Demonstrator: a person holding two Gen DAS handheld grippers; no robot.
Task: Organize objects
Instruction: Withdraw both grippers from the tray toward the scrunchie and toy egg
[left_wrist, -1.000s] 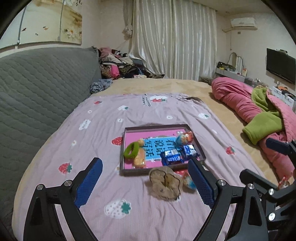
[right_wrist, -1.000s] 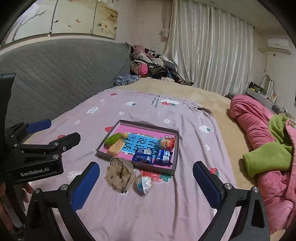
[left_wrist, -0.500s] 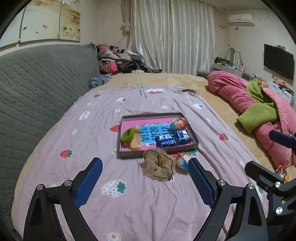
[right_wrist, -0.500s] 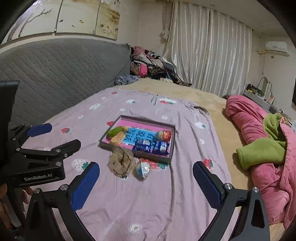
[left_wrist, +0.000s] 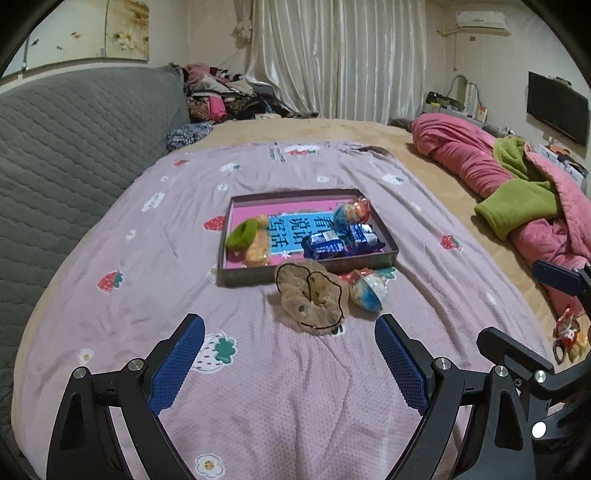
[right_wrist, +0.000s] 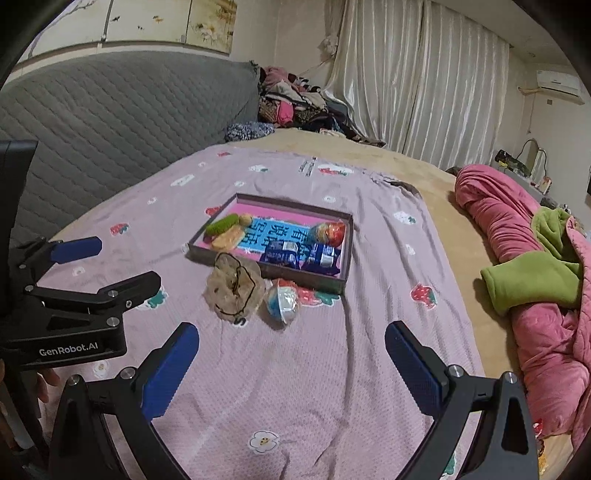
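Observation:
A shallow dark tray (left_wrist: 258, 276) with a pink and blue floor lies on the lilac strawberry bedspread. It holds a green scrunchie (left_wrist: 242, 232), an orange snack (left_wrist: 257, 249), two blue packets (left_wrist: 325, 245) and a colourful capsule (left_wrist: 351, 212). Just in front of the tray lie a brown scrunchie (left_wrist: 312, 297) and a blue-and-white capsule (left_wrist: 367, 290). My left gripper (left_wrist: 288, 328) hovers open a short way before the brown scrunchie. The right gripper (right_wrist: 291, 332) is open too, short of the scrunchie (right_wrist: 234, 291) and capsule (right_wrist: 282, 301); the tray (right_wrist: 303, 282) lies beyond.
A grey quilted headboard (left_wrist: 66, 147) runs along the left. A pink quilt (left_wrist: 461, 158) with a green fleece (left_wrist: 517, 206) is heaped on the right. Clothes (left_wrist: 221, 96) are piled at the far end. Small items (left_wrist: 565, 332) lie near the bed's right edge.
The tray, scrunchie and capsule sit higher in both views than before, so both cameras have shifted. Nothing on the bed has moved. Both grippers stay open.

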